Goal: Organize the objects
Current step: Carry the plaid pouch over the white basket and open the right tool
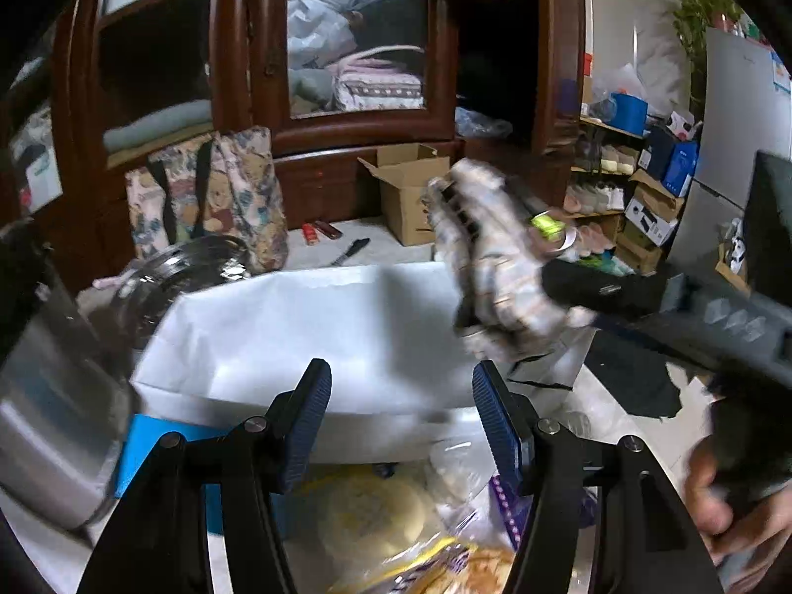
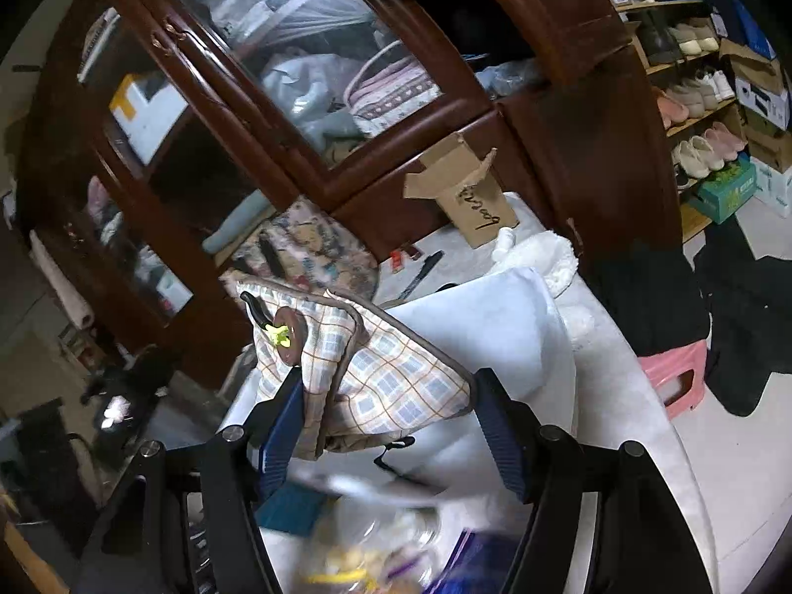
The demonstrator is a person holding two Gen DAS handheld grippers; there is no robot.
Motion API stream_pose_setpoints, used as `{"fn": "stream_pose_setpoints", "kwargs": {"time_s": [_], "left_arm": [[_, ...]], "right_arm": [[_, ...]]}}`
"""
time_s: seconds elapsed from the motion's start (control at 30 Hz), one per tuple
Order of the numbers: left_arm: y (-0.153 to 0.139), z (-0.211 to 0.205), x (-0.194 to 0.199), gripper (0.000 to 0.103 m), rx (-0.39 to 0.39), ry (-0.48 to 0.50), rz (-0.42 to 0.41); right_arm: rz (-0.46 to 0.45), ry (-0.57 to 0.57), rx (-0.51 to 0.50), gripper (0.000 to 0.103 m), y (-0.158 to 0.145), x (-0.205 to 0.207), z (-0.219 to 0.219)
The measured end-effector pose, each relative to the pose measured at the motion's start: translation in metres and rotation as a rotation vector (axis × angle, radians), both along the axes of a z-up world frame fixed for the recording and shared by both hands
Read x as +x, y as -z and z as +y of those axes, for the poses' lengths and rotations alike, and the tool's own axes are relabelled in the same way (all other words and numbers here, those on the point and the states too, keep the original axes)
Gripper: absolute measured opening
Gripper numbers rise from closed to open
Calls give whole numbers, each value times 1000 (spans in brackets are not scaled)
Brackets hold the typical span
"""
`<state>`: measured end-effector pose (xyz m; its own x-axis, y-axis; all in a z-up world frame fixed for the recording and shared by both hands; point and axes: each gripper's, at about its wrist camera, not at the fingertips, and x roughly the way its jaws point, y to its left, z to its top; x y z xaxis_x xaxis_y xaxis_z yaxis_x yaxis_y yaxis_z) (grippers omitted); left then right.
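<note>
Right gripper (image 2: 388, 428): jaws parted around a plaid cloth bag (image 2: 376, 371); pad pressure on it cannot be told. Left gripper (image 1: 401, 420): released, empty, above a white-covered surface (image 1: 307, 326). Behind stands a dark wooden cabinet (image 1: 346, 133); a cardboard box (image 1: 411, 198) stands open, contents unseen.

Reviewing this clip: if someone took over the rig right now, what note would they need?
Left gripper: jaws open, empty, hovering over clear food packets in front of the white paper bag.
Right gripper: jaws closed on a plaid fabric pouch, held in the air above the white bag.
Steel pot sits to the left of the bag.
Done: pouch picked up.
Left: set the pouch down, where is not evident; food packets not yet handled.
</note>
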<state>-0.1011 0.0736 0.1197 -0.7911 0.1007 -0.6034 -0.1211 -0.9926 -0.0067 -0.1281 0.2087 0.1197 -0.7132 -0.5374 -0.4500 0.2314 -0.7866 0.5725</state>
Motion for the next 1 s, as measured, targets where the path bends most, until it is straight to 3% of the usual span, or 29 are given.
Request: {"fn": "stream_pose_setpoints", "kwargs": {"time_s": [0.13, 0.3, 0.6, 0.7, 0.77, 0.87, 1.0], "left_arm": [[15, -1, -5, 59, 2, 8, -38], [18, -5, 2, 59, 27, -6, -40], [19, -18, 19, 59, 59, -47, -7], [25, -24, 30, 59, 109, -65, -17], [33, -24, 39, 59, 176, -17, -54], [53, -19, 49, 59, 363, 212, -164], [79, -9, 49, 59, 461, 347, -290]], "right_arm": [[39, 38, 102, 70, 11, 1, -4], [144, 58, 25, 73, 4, 18, 10], [140, 1, 32, 76, 8, 25, 10], [169, 27, 73, 76, 11, 30, 2], [176, -11, 96, 76, 11, 32, -6], [174, -71, 81, 76, 9, 34, -12], [161, -129, 123, 76, 11, 42, -18]]}}
